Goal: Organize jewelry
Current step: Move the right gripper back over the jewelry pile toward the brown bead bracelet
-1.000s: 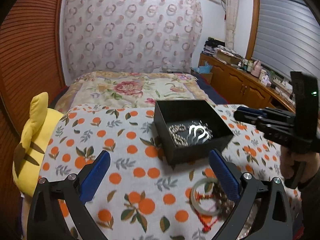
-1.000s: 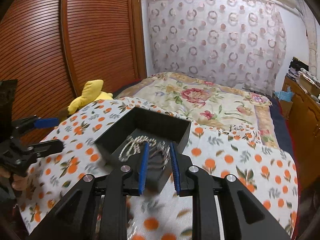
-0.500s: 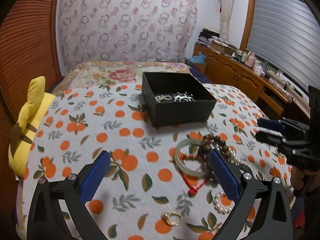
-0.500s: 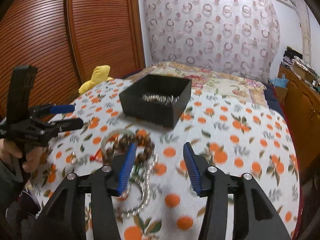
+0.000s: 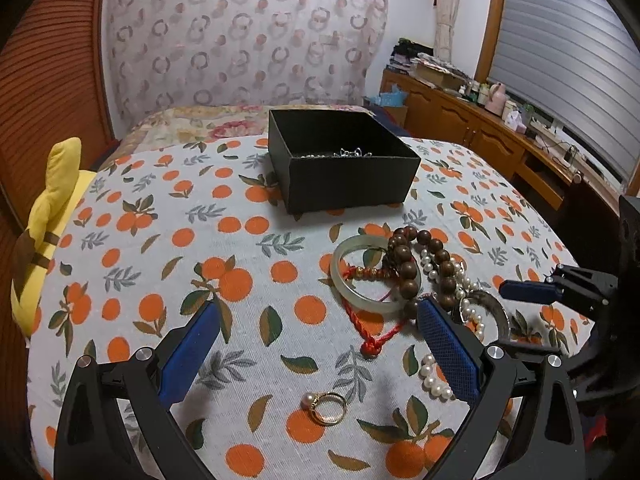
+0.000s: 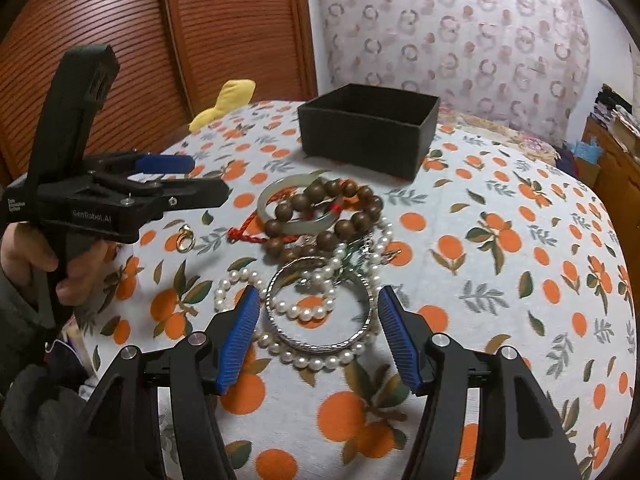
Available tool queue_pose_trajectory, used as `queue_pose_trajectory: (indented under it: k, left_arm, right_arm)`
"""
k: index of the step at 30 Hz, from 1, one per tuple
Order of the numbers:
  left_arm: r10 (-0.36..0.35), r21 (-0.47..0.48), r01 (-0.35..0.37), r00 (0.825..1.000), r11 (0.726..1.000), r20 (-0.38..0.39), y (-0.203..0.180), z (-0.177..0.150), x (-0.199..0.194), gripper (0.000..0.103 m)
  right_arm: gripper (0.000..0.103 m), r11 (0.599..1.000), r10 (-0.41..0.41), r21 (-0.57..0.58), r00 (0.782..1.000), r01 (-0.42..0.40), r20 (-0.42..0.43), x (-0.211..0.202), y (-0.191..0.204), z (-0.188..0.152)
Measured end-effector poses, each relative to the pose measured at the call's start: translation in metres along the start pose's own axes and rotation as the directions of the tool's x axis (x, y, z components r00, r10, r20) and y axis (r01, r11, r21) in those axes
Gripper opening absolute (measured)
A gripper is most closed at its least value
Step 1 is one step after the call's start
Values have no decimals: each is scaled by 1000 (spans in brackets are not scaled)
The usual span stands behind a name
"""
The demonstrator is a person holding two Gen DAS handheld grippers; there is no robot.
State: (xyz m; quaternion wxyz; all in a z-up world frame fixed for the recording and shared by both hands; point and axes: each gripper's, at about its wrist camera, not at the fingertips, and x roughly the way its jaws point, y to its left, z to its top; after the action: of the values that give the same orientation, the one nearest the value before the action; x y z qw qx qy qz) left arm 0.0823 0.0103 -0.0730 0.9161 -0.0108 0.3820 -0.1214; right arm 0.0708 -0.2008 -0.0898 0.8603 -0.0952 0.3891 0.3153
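Bangle (image 6: pixel 320 308) lies between spread right fingers (image 6: pixel 240 328).

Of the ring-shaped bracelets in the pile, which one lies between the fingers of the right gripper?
The silver metal bangle. It sits between the open right gripper, with pearls across it; the pale jade bangle and the wooden bead bracelet lie farther away, toward the black box.

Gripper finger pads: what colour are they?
Blue, on black frames. The right gripper shows its pads best in the right wrist view.

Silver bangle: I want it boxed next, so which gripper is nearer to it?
Right. The right gripper is open with the silver bangle between its fingers; the left gripper is open off to the bangle's side.
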Motion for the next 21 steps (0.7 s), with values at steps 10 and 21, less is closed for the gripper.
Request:
queue_pose_trajectory:
  k: [10, 21]
  left_arm:
    - [-2, 0, 2, 1000, 1000, 1, 0, -1, 0, 95]
    - [-7, -1, 7, 1000, 1000, 5, -2, -3, 1, 95]
  right_arm:
    - [65, 997, -49, -60, 998, 46, -40, 12, 5, 7]
    - [63, 994, -58, -92, 997, 53, -48, 19, 5, 10]
